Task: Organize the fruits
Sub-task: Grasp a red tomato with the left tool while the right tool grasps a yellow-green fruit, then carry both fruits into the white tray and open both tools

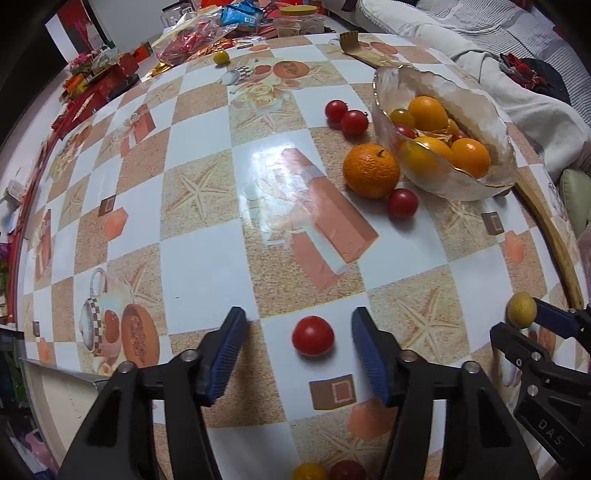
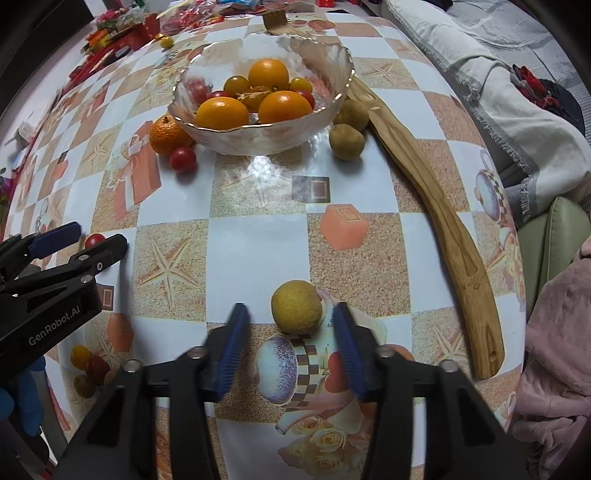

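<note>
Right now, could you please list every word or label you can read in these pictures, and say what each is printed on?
"GenRobot.AI": on the left hand-held gripper, its black body.
"DAS": on the right hand-held gripper, its black body.
Snack packets at the table's far edge: print too blurred to read.

Pretty cluttered room tbh: checkered glossy cloth on the desk (image 1: 199,258), snack packets (image 1: 236,16) piled at 12 o'clock, grey-white blanket (image 2: 517,85) on the sofa at 2.
</note>
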`<state>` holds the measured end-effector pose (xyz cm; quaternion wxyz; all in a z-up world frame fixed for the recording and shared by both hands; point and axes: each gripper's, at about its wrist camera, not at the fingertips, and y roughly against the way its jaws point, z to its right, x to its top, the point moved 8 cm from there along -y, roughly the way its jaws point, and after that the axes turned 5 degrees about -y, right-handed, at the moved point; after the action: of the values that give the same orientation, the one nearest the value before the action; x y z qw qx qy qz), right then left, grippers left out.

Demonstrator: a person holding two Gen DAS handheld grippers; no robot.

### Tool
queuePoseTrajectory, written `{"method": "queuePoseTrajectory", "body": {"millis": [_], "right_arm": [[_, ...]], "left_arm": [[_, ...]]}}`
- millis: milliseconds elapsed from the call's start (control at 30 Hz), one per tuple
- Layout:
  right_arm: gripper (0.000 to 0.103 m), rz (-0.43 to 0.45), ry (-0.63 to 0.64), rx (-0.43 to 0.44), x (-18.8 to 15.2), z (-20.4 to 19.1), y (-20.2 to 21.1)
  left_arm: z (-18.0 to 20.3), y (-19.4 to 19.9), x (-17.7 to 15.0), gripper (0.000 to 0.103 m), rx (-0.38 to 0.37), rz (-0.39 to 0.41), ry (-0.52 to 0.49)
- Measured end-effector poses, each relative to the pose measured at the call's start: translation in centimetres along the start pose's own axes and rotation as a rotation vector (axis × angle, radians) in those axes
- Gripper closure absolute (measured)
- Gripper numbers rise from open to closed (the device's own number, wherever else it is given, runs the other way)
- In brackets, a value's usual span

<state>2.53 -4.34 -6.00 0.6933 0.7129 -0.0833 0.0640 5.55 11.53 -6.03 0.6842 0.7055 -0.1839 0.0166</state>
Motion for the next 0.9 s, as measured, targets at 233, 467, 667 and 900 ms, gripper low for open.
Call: {"method": "queuePoseTrajectory", "body": {"millis": [233, 467, 667, 900], "right_arm": [[0.076, 0.021, -0.034, 0.062, 0.2, -0.5, 0.8], [0.076, 0.038, -0.027, 0.136, -0.1, -1.2, 3.0], [0.076, 0.040, -0.022, 0.165, -0.4, -2.7, 4.4], [0.076, 0.036, 0.025, 0.194, -2.1, -5.8, 6.2]], "left_arm": [[0.9, 0.7, -0.6, 0.080, -0.067, 0.001, 0.004], [-0.8, 4.0, -2.0, 0.080, -0.109, 0.049, 0.054], [-3.6, 7.0, -4.2, 0.080, -0.108, 0.079, 0.091], [-8.6, 9.3, -7.8, 0.080, -0.073, 0.085, 0.171]]}}
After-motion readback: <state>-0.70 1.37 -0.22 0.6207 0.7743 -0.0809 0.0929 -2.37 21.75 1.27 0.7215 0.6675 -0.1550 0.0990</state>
